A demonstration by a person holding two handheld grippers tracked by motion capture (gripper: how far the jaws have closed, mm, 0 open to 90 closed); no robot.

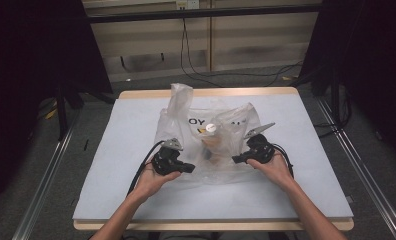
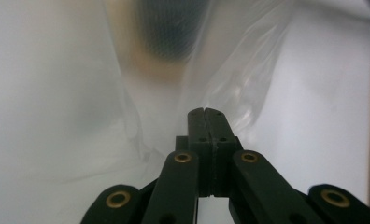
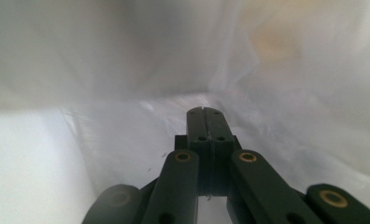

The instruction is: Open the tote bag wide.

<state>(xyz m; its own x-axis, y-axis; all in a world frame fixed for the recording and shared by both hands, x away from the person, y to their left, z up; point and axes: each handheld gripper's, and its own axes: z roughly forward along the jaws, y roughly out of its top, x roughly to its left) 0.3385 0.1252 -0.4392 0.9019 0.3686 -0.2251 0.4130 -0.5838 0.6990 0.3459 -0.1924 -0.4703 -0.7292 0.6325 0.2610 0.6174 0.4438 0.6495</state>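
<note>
Item: clear plastic bag (image 1: 206, 135), printed with dark letters, crumpled at the middle of my desk (image 1: 296, 200); all places below are given from this bag. Contents: a bottle with a white cap (image 1: 211, 128), seen through the film near the bag's centre, brownish below the cap. My left gripper (image 1: 190, 168) sits at the bag's near left edge, fingers (image 2: 198, 122) pressed flat together, tips against the film; whether a fold is pinched between them I cannot tell. My right gripper (image 1: 236, 160) sits at the bag's near right edge, fingers (image 3: 197, 121) likewise closed tight, film lying all around the tips. Both my hands rest behind them.
</note>
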